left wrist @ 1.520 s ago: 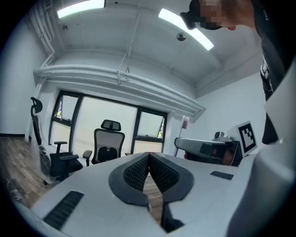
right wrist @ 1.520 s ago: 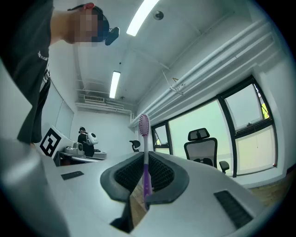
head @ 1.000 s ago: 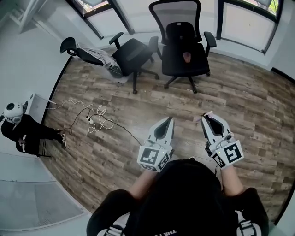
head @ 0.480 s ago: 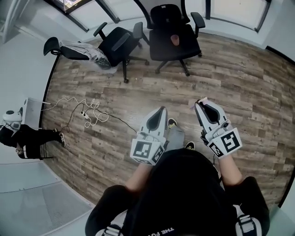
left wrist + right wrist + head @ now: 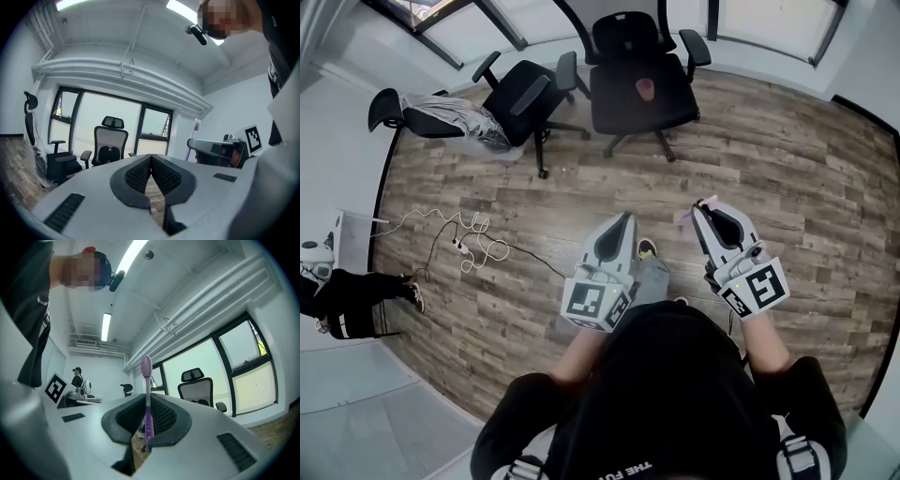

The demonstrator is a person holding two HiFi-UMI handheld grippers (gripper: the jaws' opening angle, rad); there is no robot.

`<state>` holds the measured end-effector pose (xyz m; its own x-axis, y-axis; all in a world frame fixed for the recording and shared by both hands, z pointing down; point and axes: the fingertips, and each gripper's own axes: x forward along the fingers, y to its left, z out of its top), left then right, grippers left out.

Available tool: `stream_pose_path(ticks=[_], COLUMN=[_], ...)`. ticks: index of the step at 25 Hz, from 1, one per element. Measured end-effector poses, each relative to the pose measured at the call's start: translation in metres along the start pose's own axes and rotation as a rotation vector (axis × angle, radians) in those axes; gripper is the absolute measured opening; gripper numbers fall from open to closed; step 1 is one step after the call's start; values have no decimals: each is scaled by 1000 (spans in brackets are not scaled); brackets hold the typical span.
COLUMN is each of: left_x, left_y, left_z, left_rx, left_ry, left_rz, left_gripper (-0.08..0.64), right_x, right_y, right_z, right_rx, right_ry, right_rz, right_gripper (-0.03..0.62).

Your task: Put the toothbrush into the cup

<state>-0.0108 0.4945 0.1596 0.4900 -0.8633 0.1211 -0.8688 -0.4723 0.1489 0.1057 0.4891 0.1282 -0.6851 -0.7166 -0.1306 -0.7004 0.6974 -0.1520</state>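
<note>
The right gripper [image 5: 147, 405] has its jaws closed on the toothbrush [image 5: 148, 394]. The purple handle is pressed between the two black pads, and the brush stands upright, with the pink bristle head above the jaw tips. The left gripper [image 5: 151, 157] has its jaws closed too, the tips touching each other, and nothing is between them.

In the head view both grippers are held in front of the person's body, side by side and apart from each other, above the wooden floor [image 5: 787, 178]. The cup [image 5: 645, 88] stands on the seat of the black office chair [image 5: 630, 103], well apart from the toothbrush and from both grippers. A second black chair [image 5: 523, 94] is just beside it on the left, and a grey cover [image 5: 441, 118] hangs over its back. White cables [image 5: 467, 246] lie on the floor to the left.

Compared with one second ago, the grip on the toothbrush is the same and the two grippers keep nearly the same places in the head view. The chairs and the cup now sit higher and a little more to the left in this view. A leg and a shoe [image 5: 647, 249] of the person now show between the grippers, where before only floor was seen. The other person [image 5: 342, 298] at the left edge is now closer to that edge and lower.
</note>
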Motion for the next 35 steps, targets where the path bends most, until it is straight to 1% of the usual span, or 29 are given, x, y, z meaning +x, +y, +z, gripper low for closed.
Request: stream_pose_path(ticks=[9, 15, 19, 22, 25, 32, 35], left_x=[65, 103, 124, 135, 141, 141, 139], left_y=[66, 118, 151, 174, 193, 220, 229], left_z=[27, 35, 42, 46, 46, 49, 49], left_rx=[-17, -35, -43, -42, -41, -67, -75], left_ry=[-4, 7, -4, -13, -11, -27, -29], left_rz=[-25, -57, -80, -87, -85, -67, -56], left_gripper=[21, 22, 22, 21, 23, 23, 21], right_x=[89, 152, 189, 211, 229, 254, 264], right_y=[-41, -54, -61, -65, -62, -63, -60], right_z=[6, 0, -10, -17, -19, -19, -19], right_rx=[-15, -29, -38, -39, -48, -56, -67], right_ry=[18, 32, 54, 61, 64, 73, 80], right_rz=[-13, -20, -32, -45, -40, -41, -28], right_gripper=[43, 43, 43, 43, 43, 43, 43])
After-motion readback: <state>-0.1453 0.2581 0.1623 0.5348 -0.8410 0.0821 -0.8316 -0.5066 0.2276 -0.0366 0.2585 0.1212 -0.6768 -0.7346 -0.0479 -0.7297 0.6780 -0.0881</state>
